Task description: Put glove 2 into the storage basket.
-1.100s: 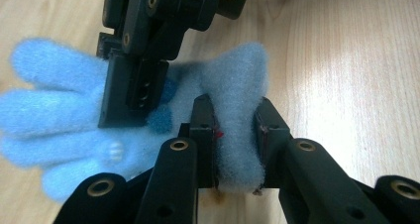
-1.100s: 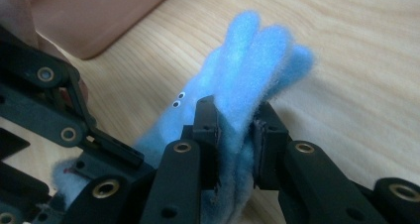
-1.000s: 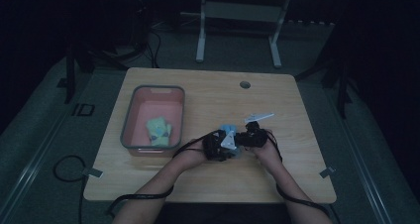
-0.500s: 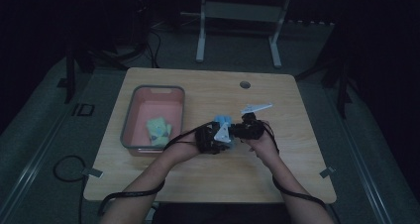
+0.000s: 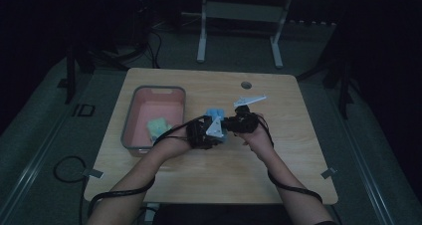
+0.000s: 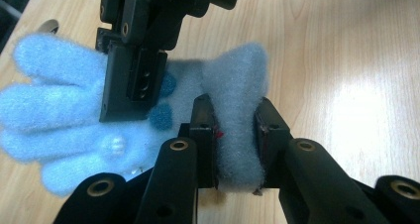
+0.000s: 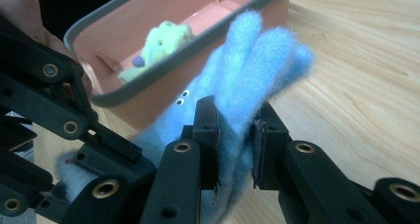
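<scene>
Fuzzy lt-blue glove point(image 6: 59, 115), dk-blue dots, grey cuff; L claw point(image 6: 236, 135) clamped on cuff, R claw point(image 7: 236, 135) on fingers

From the high view you look forward and down on the whole wooden table point(image 5: 278, 90), seen from afar. Your gripper views sit very close, each looking along its own jaws. Both share the blue fuzzy glove point(image 6: 54, 110); the right also catches the pink bin point(image 7: 158, 80) at eleven o'clock.

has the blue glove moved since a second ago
Yes. The glove, held by both tools, has shifted up the high view, toward the table's far edge, relative to the pink bin.
</scene>
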